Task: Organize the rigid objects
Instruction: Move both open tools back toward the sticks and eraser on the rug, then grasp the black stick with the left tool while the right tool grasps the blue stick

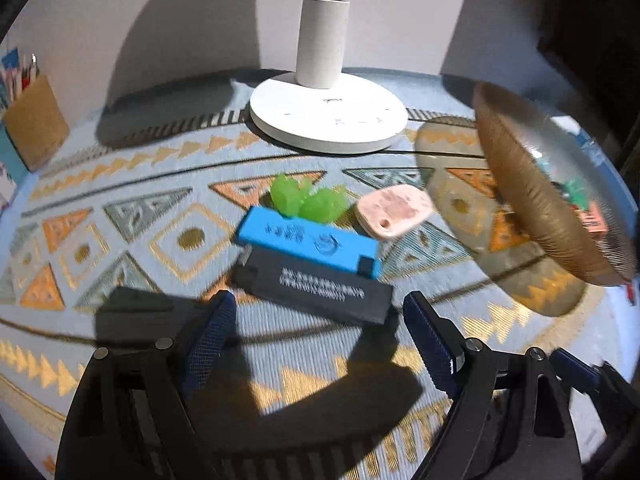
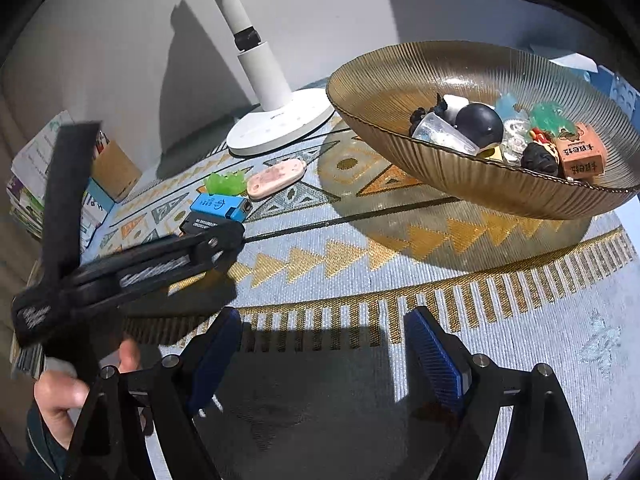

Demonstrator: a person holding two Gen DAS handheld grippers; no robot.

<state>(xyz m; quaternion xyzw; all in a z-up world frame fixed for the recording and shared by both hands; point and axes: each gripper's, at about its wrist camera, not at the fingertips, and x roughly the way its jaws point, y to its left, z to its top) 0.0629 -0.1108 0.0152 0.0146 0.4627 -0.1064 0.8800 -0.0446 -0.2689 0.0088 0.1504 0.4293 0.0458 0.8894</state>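
A black block (image 1: 316,292) with white letters lies flat on the patterned cloth (image 1: 120,240), and a bright blue block (image 1: 308,242) lies touching it on the far side. Behind the blue one sit lumpy green toys (image 1: 308,200), and just beside them lies a flat pink piece (image 1: 394,210) with a small hole. The left gripper (image 1: 320,336) hangs just in front of the black block with its two blue pads wide apart — nothing is between them. Behind it all stands a white lamp (image 1: 326,116) on a round base. The left view shows the ribbed brown glass bowl (image 1: 532,200) only from the side and blurry, held up over the cloth, so what is inside is hard to tell. The right view looks down into the bowl (image 2: 380,92) — there is a black ball (image 2: 478,122), a clear cup (image 2: 442,132), a small brown box (image 2: 580,156) and other little toys. The right gripper (image 2: 320,344) hangs over bare cloth, its pads apart and holding nothing. Only this view shows a hand (image 2: 60,392) gripping the left tool.
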